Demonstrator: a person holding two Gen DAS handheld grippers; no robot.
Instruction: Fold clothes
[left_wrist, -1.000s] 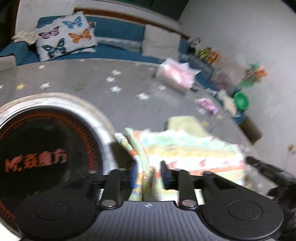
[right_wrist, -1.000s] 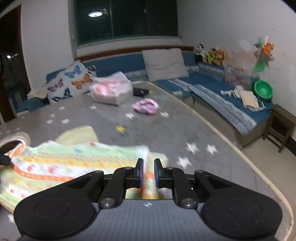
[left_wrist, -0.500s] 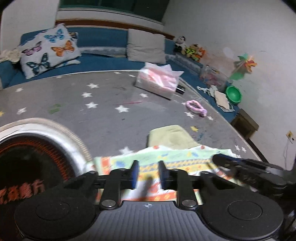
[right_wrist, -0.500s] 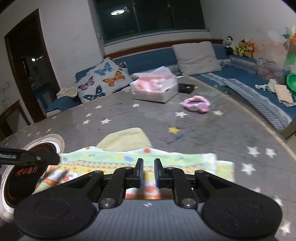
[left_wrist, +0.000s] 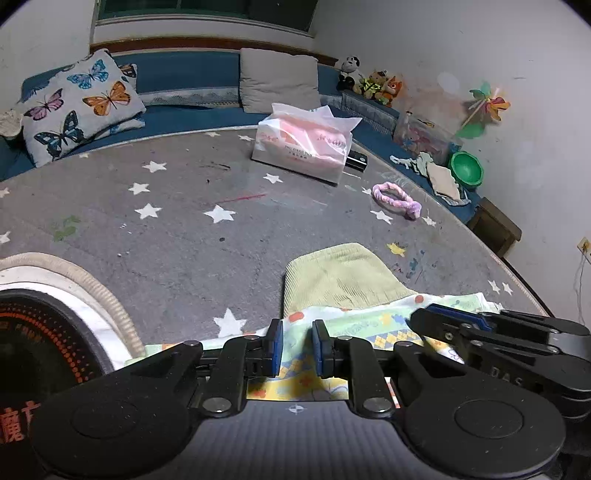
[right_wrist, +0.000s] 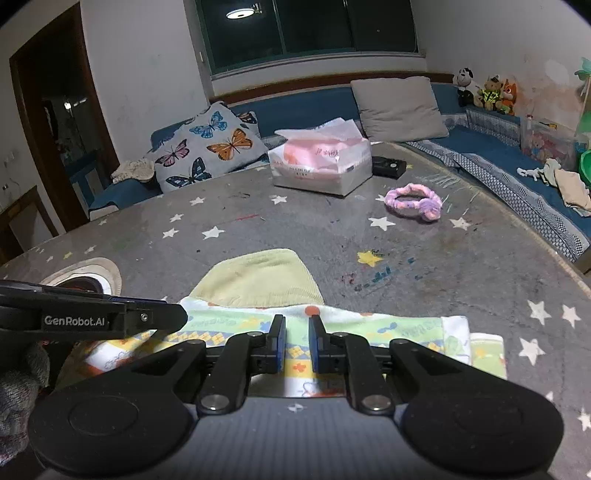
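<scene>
Found the folded cotton cloth printed with green, yellow and orange bands (left_wrist: 369, 325) lying on the grey counter with white stars (left_wrist: 184, 240), at its near edge, directly under both tools. Found it overlapping the near end of a pale green ribbed cloth (left_wrist: 340, 277), which stuck out behind it.

From the left wrist, saw the left gripper (left_wrist: 297, 328) low over the printed cloth, its blue-padded fingers (left_wrist: 276, 343) near together with a narrow gap and a ridge of cloth showing in that gap. Could not tell whether the pads really pressed on it. Saw the right gripper (left_wrist: 417, 319) from the side here, its tip down at the cloth's far edge, to the right.

From the right wrist, saw the same narrow gap between the right fingers (right_wrist: 317, 343), again with printed cloth inside, and again could not tell about a grip.

Only in the left view: most of a round black hotplate with orange lettering (left_wrist: 37, 350) set in the counter at the left, a green plastic bowl (left_wrist: 466, 170) and a dark wooden stool (left_wrist: 495, 229).

Only in the right view: the right end of the printed cloth (right_wrist: 484, 350), flat on the counter, a dark doorway (right_wrist: 48, 129), a ceiling lamp mirrored in the window (right_wrist: 243, 14), and a grey knitted glove (right_wrist: 18, 406) on the hand behind the left tool.

In both views, farther back: a pink tissue pack (left_wrist: 303, 144) and a pink-purple braided hairband (left_wrist: 395, 197), well apart from the clothes.
</scene>
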